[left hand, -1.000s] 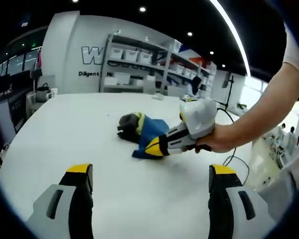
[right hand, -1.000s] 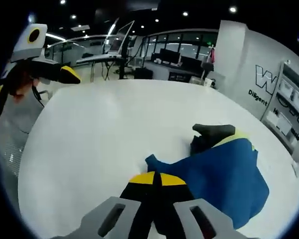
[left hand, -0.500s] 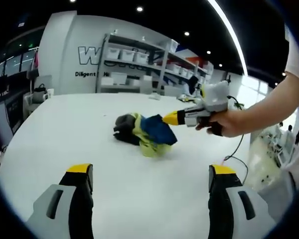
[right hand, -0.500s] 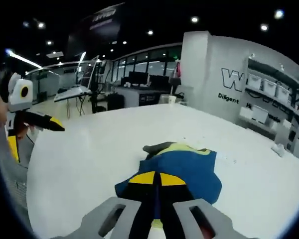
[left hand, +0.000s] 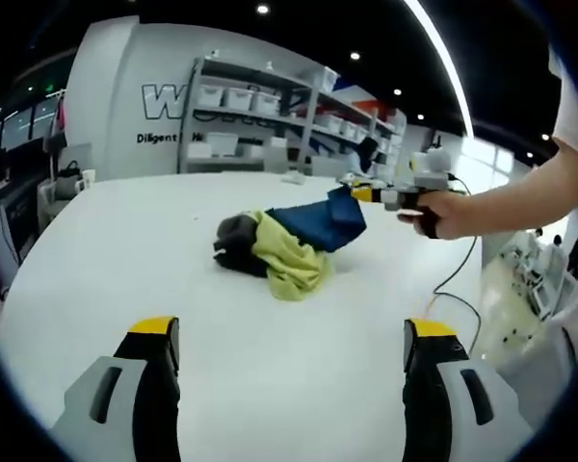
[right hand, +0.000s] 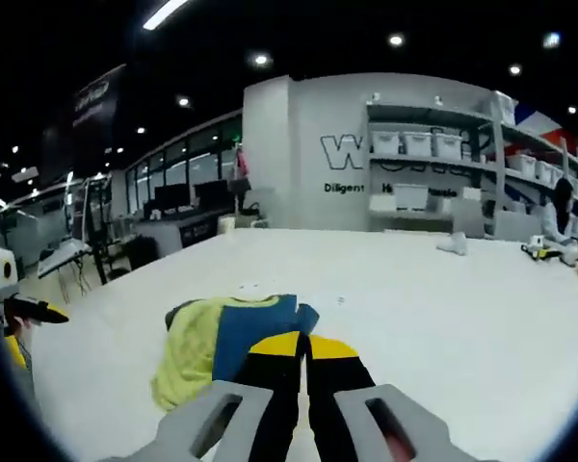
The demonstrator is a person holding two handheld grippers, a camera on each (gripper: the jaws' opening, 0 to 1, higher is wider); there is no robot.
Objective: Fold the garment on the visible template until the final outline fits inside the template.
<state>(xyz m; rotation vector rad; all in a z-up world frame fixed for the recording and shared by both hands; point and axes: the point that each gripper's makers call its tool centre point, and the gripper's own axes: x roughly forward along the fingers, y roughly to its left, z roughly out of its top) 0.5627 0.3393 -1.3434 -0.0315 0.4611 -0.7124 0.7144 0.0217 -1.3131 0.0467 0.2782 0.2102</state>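
My right gripper (right hand: 303,345) clamped on the garment (left hand: 287,241) over the white table (left hand: 116,250), left gripper (left hand: 294,332) agape, storage shelves (left hand: 270,125) behind.

The right gripper (left hand: 358,194) has gone from low on the table (left hand: 125,250) to lifted and drawn away, pulling the blue part of the garment (left hand: 313,223) up with it. Yellow-green fabric (left hand: 287,258), hidden a second ago, now lies uncovered.
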